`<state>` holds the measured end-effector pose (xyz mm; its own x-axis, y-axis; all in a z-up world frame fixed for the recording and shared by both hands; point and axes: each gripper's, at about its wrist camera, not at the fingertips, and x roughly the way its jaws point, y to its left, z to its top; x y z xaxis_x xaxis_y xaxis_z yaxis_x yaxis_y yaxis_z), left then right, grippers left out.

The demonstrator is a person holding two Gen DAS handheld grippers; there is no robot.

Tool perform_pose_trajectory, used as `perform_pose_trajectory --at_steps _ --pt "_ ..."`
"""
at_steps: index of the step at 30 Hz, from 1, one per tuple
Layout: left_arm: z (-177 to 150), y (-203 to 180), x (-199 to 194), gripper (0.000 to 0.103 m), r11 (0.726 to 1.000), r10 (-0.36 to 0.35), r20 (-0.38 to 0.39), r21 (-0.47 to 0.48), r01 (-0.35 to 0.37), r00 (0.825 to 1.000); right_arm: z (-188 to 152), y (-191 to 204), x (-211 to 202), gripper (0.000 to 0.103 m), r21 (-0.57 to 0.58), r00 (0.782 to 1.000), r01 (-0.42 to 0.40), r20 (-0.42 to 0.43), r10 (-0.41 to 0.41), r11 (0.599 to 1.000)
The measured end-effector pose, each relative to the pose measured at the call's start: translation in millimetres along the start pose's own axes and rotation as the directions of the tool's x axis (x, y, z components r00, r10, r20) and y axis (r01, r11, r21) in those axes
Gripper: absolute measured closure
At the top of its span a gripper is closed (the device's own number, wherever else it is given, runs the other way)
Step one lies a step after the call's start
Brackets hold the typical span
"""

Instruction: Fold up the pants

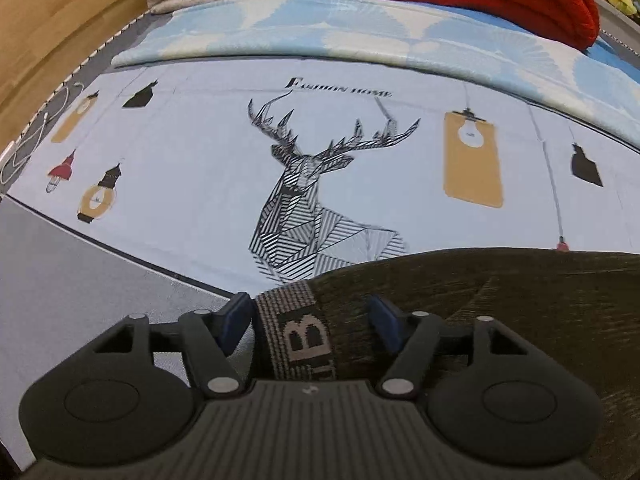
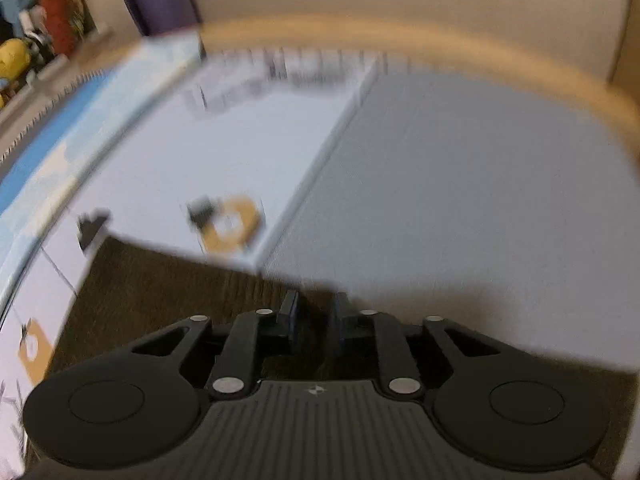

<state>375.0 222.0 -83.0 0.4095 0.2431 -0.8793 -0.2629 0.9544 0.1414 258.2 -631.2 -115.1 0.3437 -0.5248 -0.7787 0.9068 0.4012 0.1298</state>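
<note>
The left gripper (image 1: 306, 322) stands released, its jaws wide either side of the waistband (image 1: 294, 336) without pressing it. The right gripper (image 2: 314, 320) is narrow over the dark cloth; whether it pinches is lost in blur. The pants (image 1: 500, 304) lie flat on the bed sheet (image 1: 192, 168). They look soft, light and floppy; the firmer waistband corner seems the best hold.
</note>
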Motion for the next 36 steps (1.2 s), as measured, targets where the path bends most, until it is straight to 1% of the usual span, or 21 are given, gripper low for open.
perform_pose_trajectory --at_steps 1,2,4,6,8,10,11,12,16,20,21,22,23,25,27,30,31,32,33,34,36 --pt "0 3 3 0.031 1.000 0.001 -0.005 -0.010 -0.001 1.000 2 8 -11 0.076 -0.008 0.999 -0.021 0.046 0.022 1.000" --pt "0 7 7 0.031 1.000 -0.014 -0.009 -0.028 0.014 1.000 2 15 -19 0.069 -0.012 0.995 -0.071 0.069 0.071 0.997" --pt "0 16 16 0.031 0.997 -0.057 -0.034 -0.060 0.055 0.998 1 33 -24 0.059 -0.034 0.977 -0.204 0.063 0.206 0.978" --pt "-1 20 23 0.031 0.995 -0.073 -0.045 -0.074 0.070 0.996 -5 57 -25 0.059 -0.081 0.939 -0.342 0.012 0.344 0.936" --pt "-1 22 27 0.031 0.993 -0.084 -0.044 -0.082 0.080 0.995 -15 88 -17 0.057 -0.138 0.902 -0.431 -0.068 0.426 0.892" --pt "-1 25 29 0.031 0.992 -0.089 -0.036 -0.092 0.085 0.995 -27 116 -4 0.055 -0.152 0.871 -0.486 -0.160 0.464 0.861" --pt "-1 25 29 0.031 0.992 -0.091 -0.035 -0.092 0.087 0.995 -32 127 2 0.055 -0.141 0.860 -0.499 -0.200 0.469 0.855" --pt "-1 25 29 0.031 0.992 -0.090 -0.031 -0.086 0.088 0.995 -36 139 11 0.055 -0.128 0.857 -0.497 -0.224 0.463 0.858" --pt "-2 23 30 0.034 0.995 -0.095 -0.007 -0.044 0.094 0.995 -51 172 42 0.055 -0.127 0.896 -0.401 -0.259 0.360 0.907" --pt "0 23 30 0.047 0.993 -0.117 0.033 -0.030 0.118 0.993 -54 192 40 0.055 -0.193 0.936 -0.328 -0.199 0.291 0.925" --pt "0 21 28 0.051 0.993 -0.115 0.053 -0.006 0.115 0.992 -56 199 40 0.058 -0.234 0.947 -0.302 -0.187 0.262 0.924" --pt "1 17 27 0.054 0.994 -0.112 0.073 0.020 0.111 0.991 -58 203 42 0.078 -0.276 0.960 -0.263 -0.169 0.223 0.925" --pt "1 13 24 0.055 0.993 -0.108 0.101 0.050 0.103 0.989 -60 206 42 0.090 -0.312 0.973 -0.220 -0.144 0.183 0.924" --pt "2 7 20 0.057 0.992 -0.106 0.156 0.087 0.093 0.982 -58 206 42 0.097 -0.300 0.977 -0.205 -0.127 0.174 0.932" --pt "4 4 15 0.057 0.991 -0.115 0.210 0.092 0.098 0.971 -49 200 39 0.097 -0.216 0.979 -0.200 -0.078 0.187 0.956" --pt "9 0 6 0.057 0.990 -0.136 0.293 0.079 0.118 0.946 -38 185 27 0.097 -0.070 0.960 -0.278 0.026 0.280 0.958" --pt "11 -1 4 0.057 0.991 -0.129 0.309 0.070 0.113 0.942 -36 180 28 0.095 -0.034 0.947 -0.317 0.031 0.318 0.948" --pt "14 -1 3 0.056 0.992 -0.123 0.317 0.053 0.111 0.940 -35 177 33 0.089 -0.012 0.939 -0.342 0.014 0.342 0.939" --pt "16 -2 3 0.052 0.993 -0.121 0.310 0.038 0.115 0.943 -33 172 37 0.089 0.007 0.931 -0.365 -0.013 0.365 0.931" --pt "19 -2 5 0.049 0.993 -0.116 0.288 0.019 0.115 0.951 -31 167 38 0.089 0.007 0.927 -0.373 -0.033 0.373 0.928" --pt "22 -1 2 0.048 0.995 -0.099 0.281 0.008 0.101 0.955 -26 156 36 0.084 -0.040 0.931 -0.362 -0.074 0.358 0.931"
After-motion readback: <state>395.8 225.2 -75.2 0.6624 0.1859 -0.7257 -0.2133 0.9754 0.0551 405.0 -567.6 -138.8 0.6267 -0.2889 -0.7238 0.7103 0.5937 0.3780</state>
